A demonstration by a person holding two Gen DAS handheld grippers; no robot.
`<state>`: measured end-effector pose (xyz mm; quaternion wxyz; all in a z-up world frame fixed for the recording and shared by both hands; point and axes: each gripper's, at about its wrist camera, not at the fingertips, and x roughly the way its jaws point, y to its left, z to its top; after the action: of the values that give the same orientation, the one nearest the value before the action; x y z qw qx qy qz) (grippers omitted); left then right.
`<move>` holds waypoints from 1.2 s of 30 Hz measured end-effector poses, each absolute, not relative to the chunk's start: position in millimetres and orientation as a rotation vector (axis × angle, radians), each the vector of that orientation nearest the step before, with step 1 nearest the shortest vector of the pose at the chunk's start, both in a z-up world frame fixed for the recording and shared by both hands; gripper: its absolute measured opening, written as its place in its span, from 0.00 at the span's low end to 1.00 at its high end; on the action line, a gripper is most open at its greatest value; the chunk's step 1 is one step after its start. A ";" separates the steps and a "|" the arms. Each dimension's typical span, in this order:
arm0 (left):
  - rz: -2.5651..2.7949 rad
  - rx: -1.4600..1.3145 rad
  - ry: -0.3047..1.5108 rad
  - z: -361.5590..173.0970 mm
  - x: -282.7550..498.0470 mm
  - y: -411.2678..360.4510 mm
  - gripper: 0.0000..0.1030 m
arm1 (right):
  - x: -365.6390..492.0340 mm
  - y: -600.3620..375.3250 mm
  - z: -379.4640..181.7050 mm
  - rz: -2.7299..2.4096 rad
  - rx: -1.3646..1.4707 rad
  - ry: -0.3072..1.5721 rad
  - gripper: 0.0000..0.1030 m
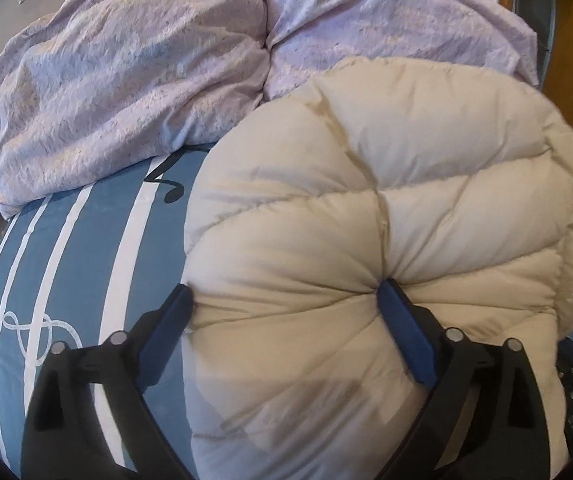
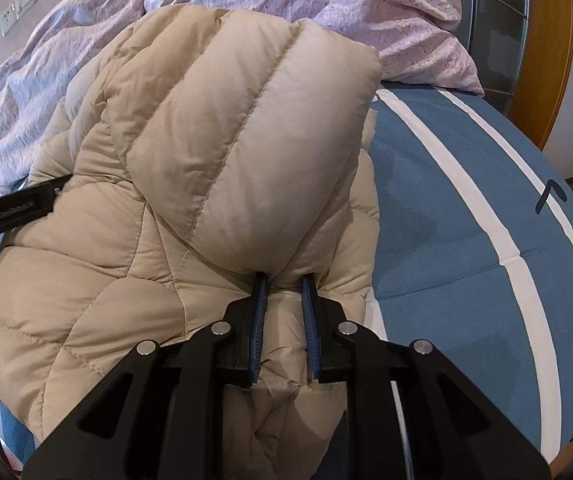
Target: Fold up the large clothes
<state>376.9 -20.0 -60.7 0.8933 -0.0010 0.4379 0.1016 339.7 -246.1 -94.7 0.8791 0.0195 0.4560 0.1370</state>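
Right gripper (image 2: 284, 286): jaws nearly closed, pinching a fold of the beige puffer jacket (image 2: 190, 184). Left gripper (image 1: 286, 300): jaws spread wide over the jacket's left side, one fingertip (image 1: 390, 294) dented into a quilt seam, nothing clamped. Jacket lies bunched on the blue-and-white striped bed (image 2: 466, 216), a rumpled pink duvet (image 1: 126, 80) just behind it.

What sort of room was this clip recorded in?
Most likely a bedroom: a bed with a blue-and-white striped sheet, a rumpled lilac duvet heaped at its far end, and a wall socket panel behind it.
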 end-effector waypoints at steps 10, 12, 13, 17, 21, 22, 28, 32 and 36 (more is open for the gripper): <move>0.239 -0.034 0.904 -76.5 381.0 -17.3 0.98 | 339.6 -248.4 -96.6 0.295 0.060 0.938 0.17; 0.242 -0.040 0.902 -77.4 381.8 -17.9 0.98 | 339.7 -248.7 -97.1 0.296 0.063 0.936 0.17; 0.241 -0.046 0.900 -78.4 382.3 -17.5 0.98 | 340.0 -248.5 -97.3 0.296 0.064 0.935 0.17; 0.238 -0.063 0.897 -79.0 382.9 -16.7 0.98 | 340.4 -248.0 -97.8 0.299 0.064 0.933 0.17; 0.240 -0.072 0.895 -79.1 383.8 -16.1 0.98 | 340.6 -247.6 -98.0 0.297 0.066 0.931 0.17; 0.242 -0.071 0.893 -79.3 383.8 -16.4 0.98 | 340.6 -247.4 -98.0 0.297 0.065 0.931 0.17; 0.243 -0.068 0.891 -79.9 384.2 -16.0 0.98 | 341.3 -248.4 -98.9 0.299 0.063 0.930 0.17; 0.243 -0.068 0.892 -79.8 384.1 -16.0 0.98 | 341.7 -248.8 -98.9 0.297 0.068 0.926 0.18; 0.247 -0.064 0.892 -80.7 383.9 -16.7 0.98 | 342.1 -252.9 -95.8 0.306 0.093 0.928 0.20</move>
<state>383.9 -16.7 -80.7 0.8944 -0.0309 0.4301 0.1189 342.1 -252.9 -95.8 0.8819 0.0444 0.4457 0.1468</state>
